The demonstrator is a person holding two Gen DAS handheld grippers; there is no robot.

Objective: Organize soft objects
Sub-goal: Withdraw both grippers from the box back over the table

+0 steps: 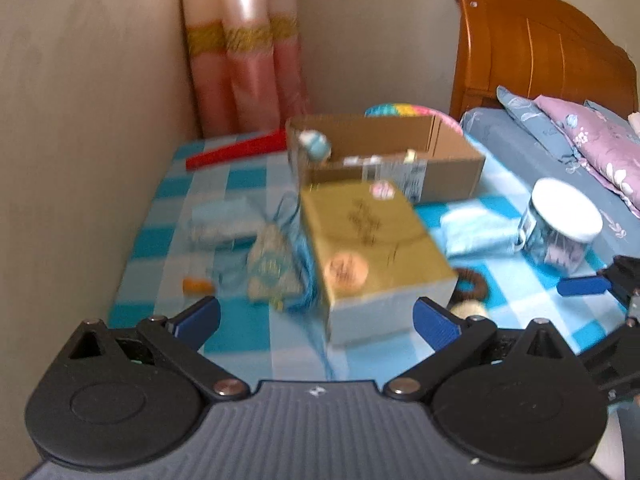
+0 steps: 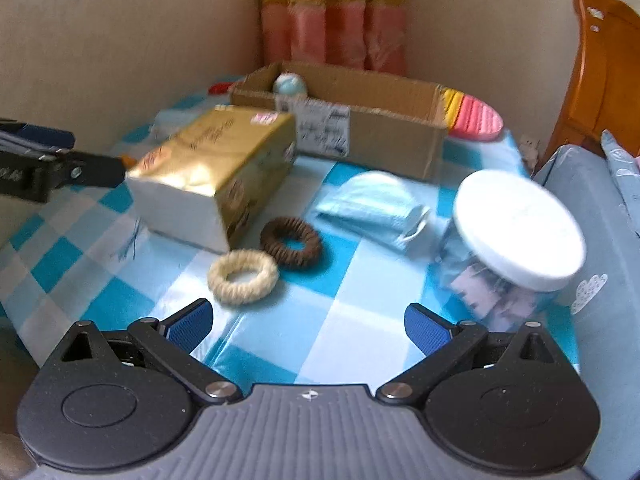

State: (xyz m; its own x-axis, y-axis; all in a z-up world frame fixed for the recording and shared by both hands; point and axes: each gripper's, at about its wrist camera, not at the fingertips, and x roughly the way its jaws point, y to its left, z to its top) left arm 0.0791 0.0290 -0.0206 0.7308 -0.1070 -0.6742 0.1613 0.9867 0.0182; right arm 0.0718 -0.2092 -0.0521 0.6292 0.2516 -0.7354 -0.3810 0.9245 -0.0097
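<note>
Between spread right gripper fingers: bare tablecloth, cream scrunchie ahead.

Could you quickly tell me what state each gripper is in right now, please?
Left gripper: open, holding nothing, facing the gold tissue box.
Right gripper: open, holding nothing, above the checkered tablecloth near the cream hair tie.

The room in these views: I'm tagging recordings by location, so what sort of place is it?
Most likely a bedroom. A wooden headboard rises behind floral pillows on a bed, pink curtains hang in the corner, and a checked-cloth table stands right beside the bed.
</note>
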